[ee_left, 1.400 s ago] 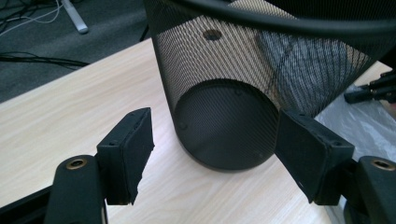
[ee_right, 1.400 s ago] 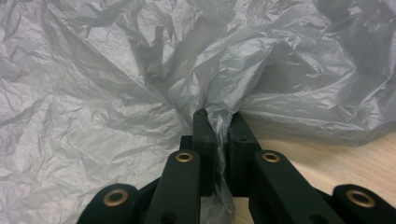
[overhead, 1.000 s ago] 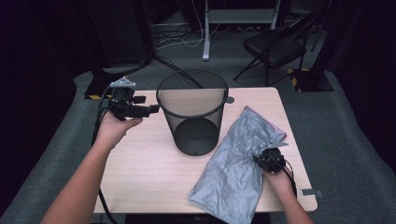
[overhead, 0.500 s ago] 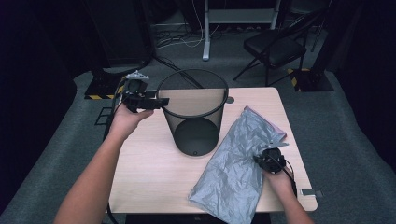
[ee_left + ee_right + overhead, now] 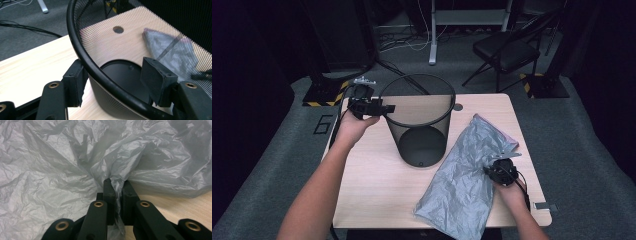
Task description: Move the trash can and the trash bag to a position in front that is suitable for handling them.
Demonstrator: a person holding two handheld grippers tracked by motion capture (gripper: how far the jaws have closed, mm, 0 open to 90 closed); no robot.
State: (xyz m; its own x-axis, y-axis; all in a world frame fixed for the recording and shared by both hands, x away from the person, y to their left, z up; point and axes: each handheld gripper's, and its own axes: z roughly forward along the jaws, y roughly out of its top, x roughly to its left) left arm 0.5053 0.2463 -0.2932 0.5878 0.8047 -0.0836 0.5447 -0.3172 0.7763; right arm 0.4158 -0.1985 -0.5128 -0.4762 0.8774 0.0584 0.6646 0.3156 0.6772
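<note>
A black wire-mesh bin (image 5: pixel 419 125) stands upright in the middle of the wooden table (image 5: pixel 367 180). My left gripper (image 5: pixel 383 107) is at the bin's left rim (image 5: pixel 82 50), one jaw outside the mesh and one inside. Its jaws have just been closing; the outer pad (image 5: pixel 75 82) sits close against the rim, while the inner pad (image 5: pixel 156 80) is still apart from it. A crumpled grey plastic bag (image 5: pixel 462 185) lies flat on the table to the bin's right. My right gripper (image 5: pixel 117 182) is shut on a pinched fold of the bag (image 5: pixel 50 170) at its right edge (image 5: pixel 492 171).
A round cable hole (image 5: pixel 457 106) sits in the table behind the bin. Beyond the table are a black folding chair (image 5: pixel 507 50), a white desk leg (image 5: pixel 432 35), floor cables and a yellow-black striped base (image 5: pixel 324 95).
My left gripper has travelled right from beside the table's left edge to the bin, and its jaws now straddle the rim. The right gripper and the bag have stayed put.
</note>
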